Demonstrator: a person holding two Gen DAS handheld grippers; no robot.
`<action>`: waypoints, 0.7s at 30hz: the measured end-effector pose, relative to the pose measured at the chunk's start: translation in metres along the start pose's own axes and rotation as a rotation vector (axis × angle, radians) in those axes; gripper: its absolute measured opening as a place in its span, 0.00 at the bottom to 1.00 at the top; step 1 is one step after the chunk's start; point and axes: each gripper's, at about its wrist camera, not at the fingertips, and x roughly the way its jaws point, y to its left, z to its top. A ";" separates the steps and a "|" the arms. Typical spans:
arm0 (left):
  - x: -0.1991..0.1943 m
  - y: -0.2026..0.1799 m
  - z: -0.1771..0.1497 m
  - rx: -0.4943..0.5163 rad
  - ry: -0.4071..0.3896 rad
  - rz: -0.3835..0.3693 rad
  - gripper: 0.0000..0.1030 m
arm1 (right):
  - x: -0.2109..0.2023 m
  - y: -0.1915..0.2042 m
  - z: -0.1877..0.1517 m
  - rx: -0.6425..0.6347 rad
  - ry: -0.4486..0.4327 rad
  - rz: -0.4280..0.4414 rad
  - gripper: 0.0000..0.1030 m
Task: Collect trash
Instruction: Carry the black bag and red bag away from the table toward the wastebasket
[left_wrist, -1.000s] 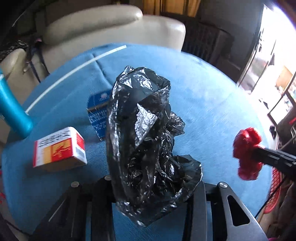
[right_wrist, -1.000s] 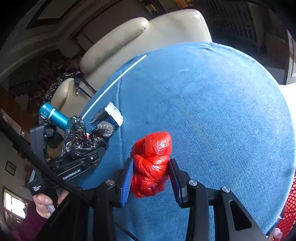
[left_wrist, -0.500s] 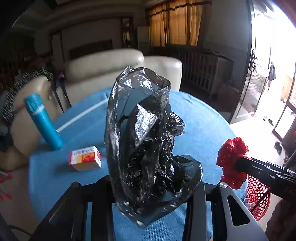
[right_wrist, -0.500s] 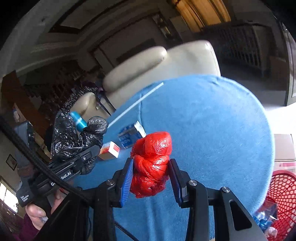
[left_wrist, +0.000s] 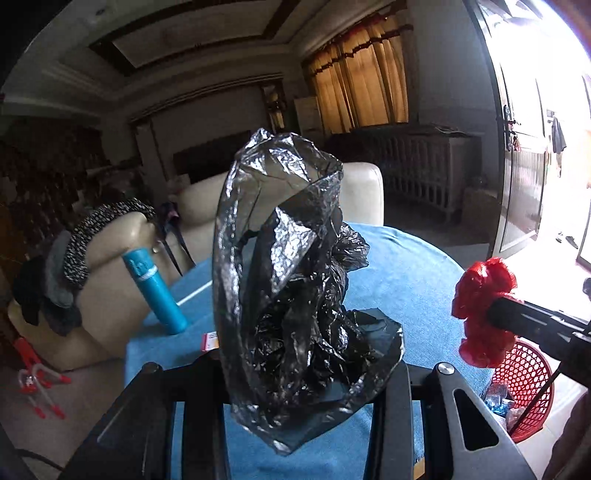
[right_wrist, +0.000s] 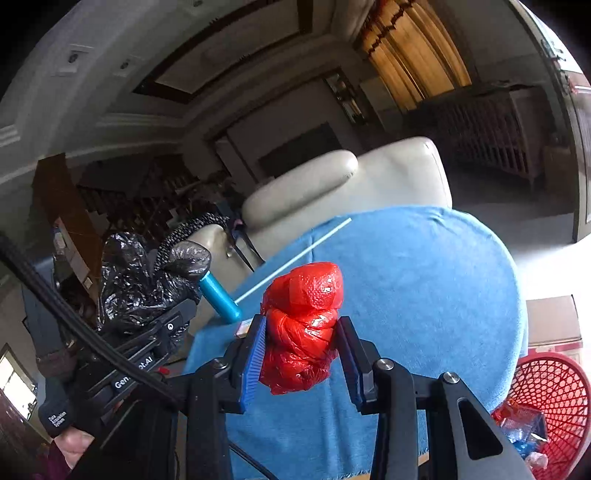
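Both lifted clear of the blue surface (right_wrist: 424, 280) within the last second. Left tool (left_wrist: 295, 369) clamped on a crumpled black bag (left_wrist: 291, 295); right tool (right_wrist: 301, 354) clamped on a red wad (right_wrist: 303, 325). Red basket (right_wrist: 554, 402) now nearby, lower right; drop likely next.

Crumpled black bag (left_wrist: 295, 295), red wad (right_wrist: 301, 326), both aloft
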 end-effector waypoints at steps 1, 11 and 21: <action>-0.002 -0.002 0.000 0.005 -0.010 0.009 0.38 | -0.002 0.001 0.000 -0.001 -0.005 0.001 0.40; -0.031 -0.020 -0.001 0.043 -0.079 0.049 0.38 | -0.046 -0.002 -0.004 -0.003 -0.063 0.010 0.40; -0.027 -0.038 0.000 0.065 -0.052 0.036 0.38 | -0.057 -0.018 -0.007 0.011 -0.080 -0.020 0.40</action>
